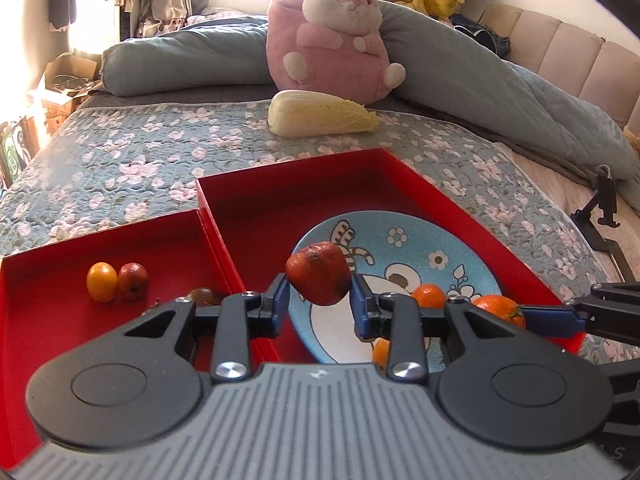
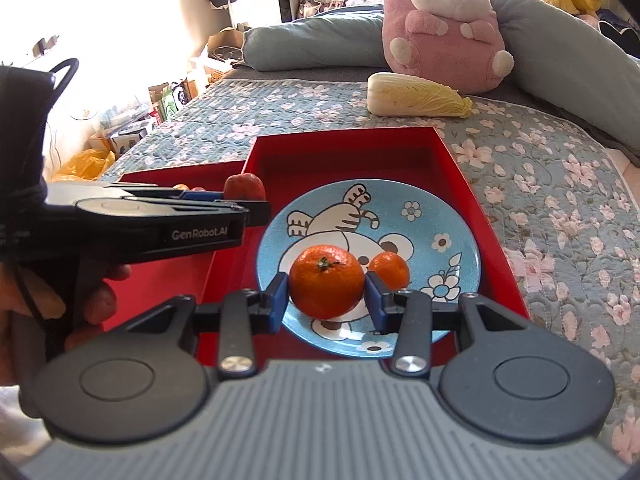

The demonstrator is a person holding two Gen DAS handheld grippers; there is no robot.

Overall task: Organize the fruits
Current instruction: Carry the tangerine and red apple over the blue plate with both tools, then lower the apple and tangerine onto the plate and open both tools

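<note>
My left gripper (image 1: 319,294) is shut on a red fruit (image 1: 319,273) and holds it above the left edge of the blue cartoon plate (image 1: 404,240); it also shows in the right wrist view (image 2: 245,186). My right gripper (image 2: 326,292) is shut on a large orange (image 2: 326,281) over the plate (image 2: 440,216); the orange also shows in the left wrist view (image 1: 498,309). A smaller orange (image 2: 389,269) lies on the plate. The plate sits in the right red tray (image 2: 452,168). The left red tray (image 1: 48,276) holds a yellow fruit (image 1: 102,282), a small red fruit (image 1: 133,281) and a brown fruit (image 1: 205,296).
Both trays rest on a floral bedspread (image 1: 140,152). A napa cabbage (image 1: 320,114) and a pink plush toy (image 1: 332,36) lie beyond the trays. A black stand (image 1: 600,208) is at the right. Boxes and bags (image 2: 132,120) stand beside the bed.
</note>
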